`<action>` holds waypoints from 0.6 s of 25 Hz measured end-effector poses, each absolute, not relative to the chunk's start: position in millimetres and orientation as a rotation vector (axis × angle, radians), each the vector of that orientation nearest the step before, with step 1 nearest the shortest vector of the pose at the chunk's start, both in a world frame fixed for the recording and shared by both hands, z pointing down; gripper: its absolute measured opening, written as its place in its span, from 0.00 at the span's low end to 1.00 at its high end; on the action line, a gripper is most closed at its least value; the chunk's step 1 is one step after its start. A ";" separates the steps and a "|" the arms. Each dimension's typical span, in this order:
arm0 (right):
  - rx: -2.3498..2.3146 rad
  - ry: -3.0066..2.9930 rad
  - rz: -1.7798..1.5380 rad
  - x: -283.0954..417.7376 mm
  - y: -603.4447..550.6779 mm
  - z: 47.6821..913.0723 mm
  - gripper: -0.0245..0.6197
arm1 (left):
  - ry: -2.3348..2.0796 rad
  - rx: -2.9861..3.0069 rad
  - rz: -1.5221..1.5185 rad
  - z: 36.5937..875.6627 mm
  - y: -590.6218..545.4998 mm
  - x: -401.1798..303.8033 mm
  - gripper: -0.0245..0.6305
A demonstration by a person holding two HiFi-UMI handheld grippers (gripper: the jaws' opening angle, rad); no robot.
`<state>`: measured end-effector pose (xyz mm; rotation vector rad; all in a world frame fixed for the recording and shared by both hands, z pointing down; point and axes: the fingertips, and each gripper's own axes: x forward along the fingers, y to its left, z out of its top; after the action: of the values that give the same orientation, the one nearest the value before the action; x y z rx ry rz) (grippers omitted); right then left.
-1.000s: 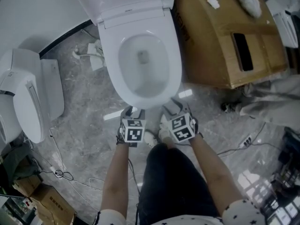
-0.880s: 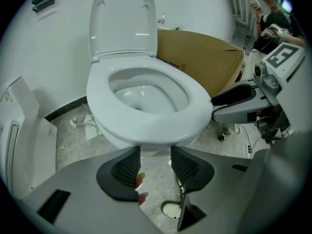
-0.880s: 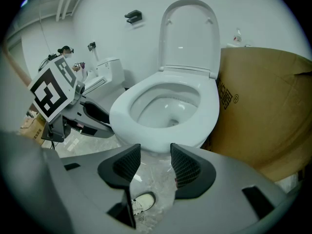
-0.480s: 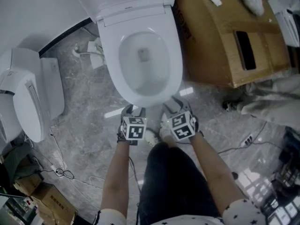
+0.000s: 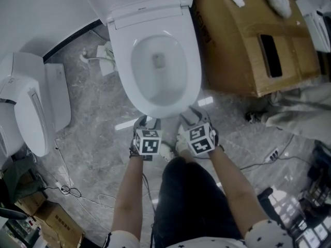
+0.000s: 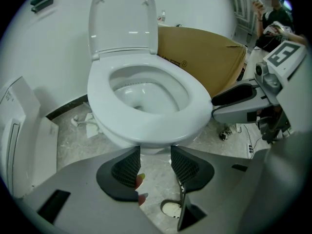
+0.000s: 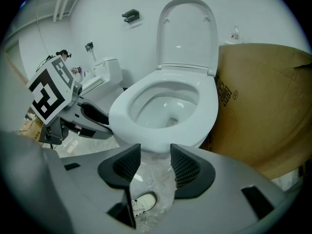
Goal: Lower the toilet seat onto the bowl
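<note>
The left gripper point(image 5: 146, 122) and right gripper point(image 5: 194, 117) hung just before the toilet's front rim, jaws apart, nothing between them. The toilet seat point(image 5: 192, 71) lay flat on the bowl point(image 5: 158, 74), lid point(image 6: 124, 18) upright behind. Beside it, a cardboard box point(image 5: 227, 50) bore print unreadable but for an ® mark.

Head view is running dim and bluish under flat overhead light. Bright patches are glaring off the glossy floor point(image 5: 88, 149) around the toilet point(image 5: 155, 61), with shadows falling soft. Both gripper views are coming in brighter, with fisheye bending the edges hard and corners vignetting to black. The raised lid point(image 6: 124, 18) is catching small ceiling highlights. Mid-frame detail is rendering crisp.
</note>
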<state>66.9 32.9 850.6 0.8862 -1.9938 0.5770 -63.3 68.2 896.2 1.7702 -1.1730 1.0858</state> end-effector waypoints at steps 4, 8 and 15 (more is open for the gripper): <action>0.896 -2.002 0.592 63.5 31.6 845.4 0.35 | -1.189 1.741 0.986 888.4 69.7 -60.2 0.34; 0.899 -2.009 0.590 61.7 30.8 837.0 0.35 | -1.201 1.753 0.977 876.6 70.0 -61.1 0.34; 0.905 -2.018 0.592 57.3 31.5 813.9 0.35 | -1.241 1.768 0.909 842.7 66.8 -61.1 0.34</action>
<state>57.3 31.5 813.9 0.9046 -2.0185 0.5923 -61.1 66.8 842.7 1.7682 -1.2410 0.9088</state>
